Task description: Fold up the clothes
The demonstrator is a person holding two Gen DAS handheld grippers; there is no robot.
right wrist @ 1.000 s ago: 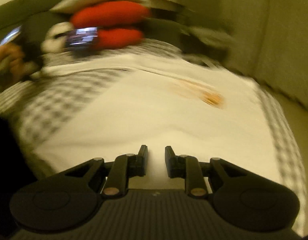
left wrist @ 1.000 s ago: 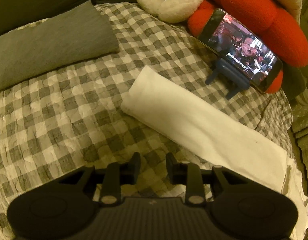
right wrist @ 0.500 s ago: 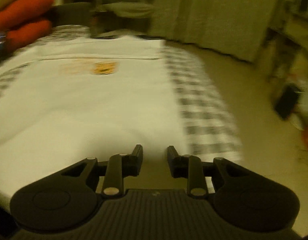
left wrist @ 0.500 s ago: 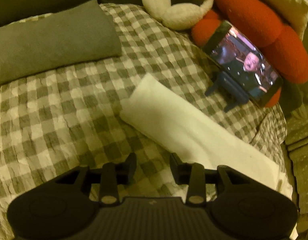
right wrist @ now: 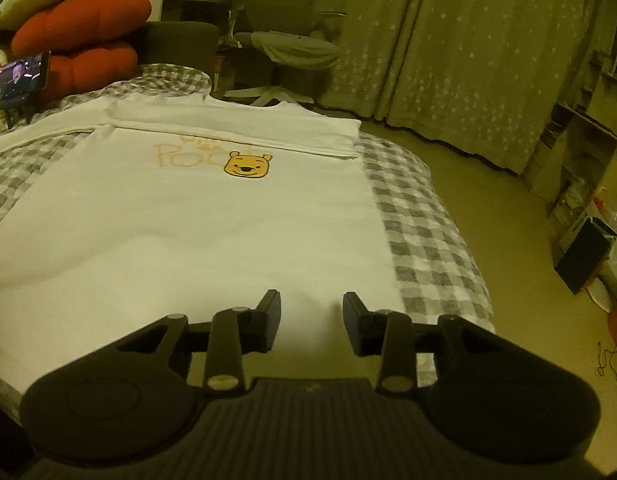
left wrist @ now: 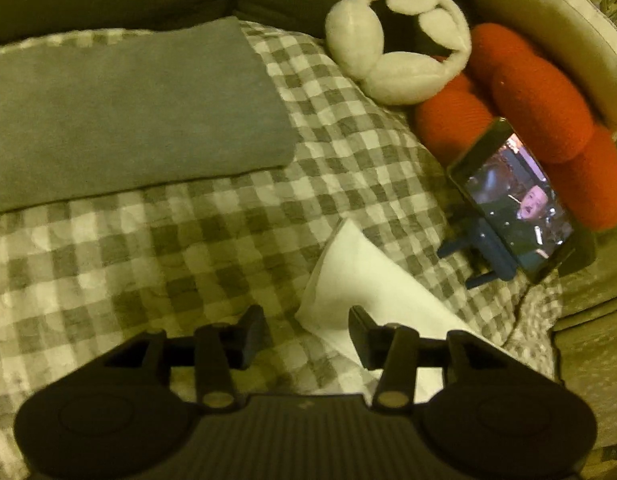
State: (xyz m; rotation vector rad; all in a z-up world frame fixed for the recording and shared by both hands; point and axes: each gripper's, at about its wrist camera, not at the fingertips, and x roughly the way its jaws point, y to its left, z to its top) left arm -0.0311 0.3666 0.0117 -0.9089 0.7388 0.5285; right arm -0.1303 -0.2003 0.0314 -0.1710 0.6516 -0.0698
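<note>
Both fingers' gaps wider than before, still opening, empty; white shirt [right wrist: 180,232] under right gripper [right wrist: 310,314], sleeve [left wrist: 360,280] beside left gripper [left wrist: 306,330].

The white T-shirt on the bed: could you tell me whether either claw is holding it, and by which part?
Neither holds it. Both claws are opening with nothing between the fingers: the left claw hovers by the sleeve end, the right claw over the white T-shirt hem.
</note>
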